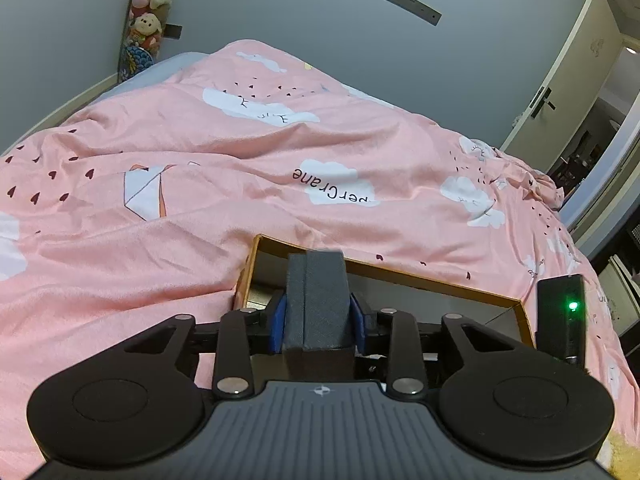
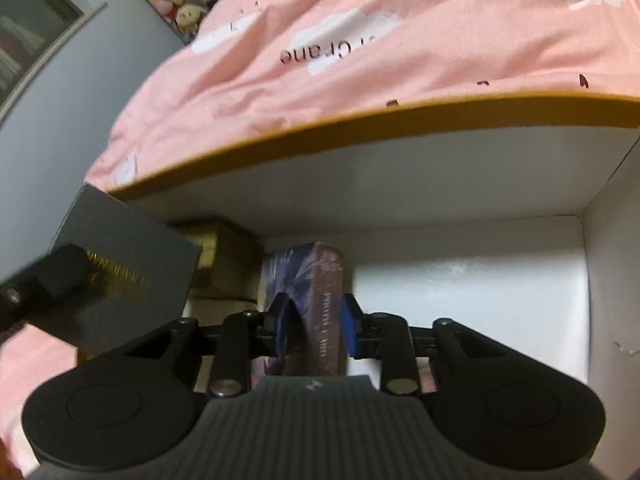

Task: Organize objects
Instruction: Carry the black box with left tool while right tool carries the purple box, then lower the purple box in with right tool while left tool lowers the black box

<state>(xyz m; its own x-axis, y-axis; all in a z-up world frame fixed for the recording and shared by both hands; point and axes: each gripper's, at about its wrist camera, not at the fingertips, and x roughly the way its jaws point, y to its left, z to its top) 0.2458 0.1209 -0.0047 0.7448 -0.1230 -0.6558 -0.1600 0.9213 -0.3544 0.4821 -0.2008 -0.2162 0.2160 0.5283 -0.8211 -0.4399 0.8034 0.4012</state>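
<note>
My left gripper (image 1: pixel 318 316) is shut on a dark grey box (image 1: pixel 318 300) and holds it above the near left part of an open cardboard box with an orange rim (image 1: pixel 432 282). The grey box also shows at the left of the right wrist view (image 2: pixel 124 268), gold lettering on its face. My right gripper (image 2: pixel 314 320) is shut on a purple-blue box with a floral print (image 2: pixel 308 280), held inside the cardboard box (image 2: pixel 360 120) near its white floor. A gold-brown box (image 2: pixel 224 256) lies in the left corner.
The cardboard box lies on a bed with a pink cloud-print duvet (image 1: pixel 200 168). Plush toys (image 1: pixel 150 8) hang at the far wall. A door (image 1: pixel 560 92) stands open at the right. The right half of the box floor (image 2: pixel 472 296) is white.
</note>
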